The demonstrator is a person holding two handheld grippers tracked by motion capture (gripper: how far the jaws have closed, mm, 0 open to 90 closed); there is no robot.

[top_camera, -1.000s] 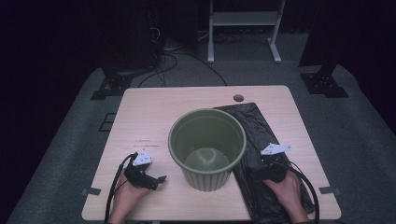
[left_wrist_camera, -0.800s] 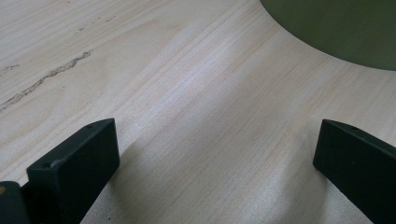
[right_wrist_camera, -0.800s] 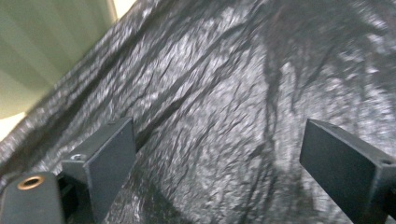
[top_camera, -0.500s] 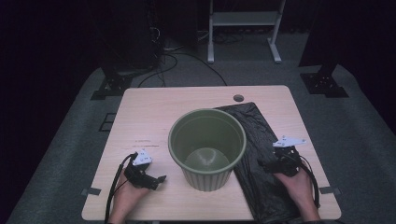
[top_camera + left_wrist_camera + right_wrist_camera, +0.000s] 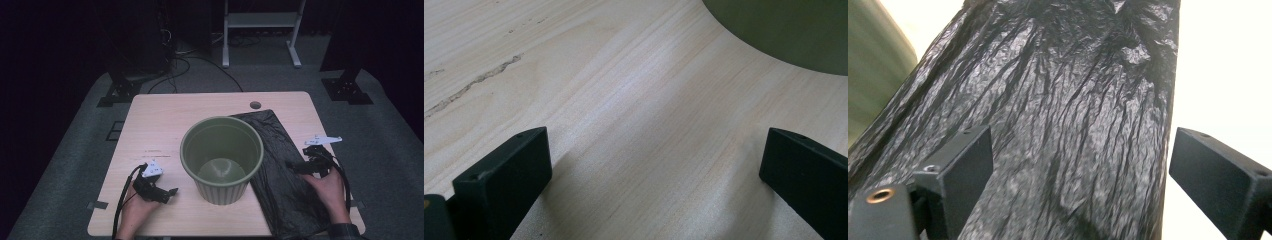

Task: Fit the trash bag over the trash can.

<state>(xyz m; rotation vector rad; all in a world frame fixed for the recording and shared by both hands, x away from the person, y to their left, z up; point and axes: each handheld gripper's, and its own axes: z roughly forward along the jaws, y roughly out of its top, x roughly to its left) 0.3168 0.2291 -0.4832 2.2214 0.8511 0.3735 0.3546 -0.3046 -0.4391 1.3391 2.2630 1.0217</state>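
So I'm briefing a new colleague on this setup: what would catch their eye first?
The big green bin, standing open and empty mid-table. Then the crinkled black bag lying flat to its right, with the right gripper open over it. The left gripper sits open on bare wood near the front left.

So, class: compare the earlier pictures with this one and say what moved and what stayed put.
The right gripper moved away from the person along the black bin bag, jaws open over it, nothing grasped. The left gripper, the green bin and the bag stayed as they were.
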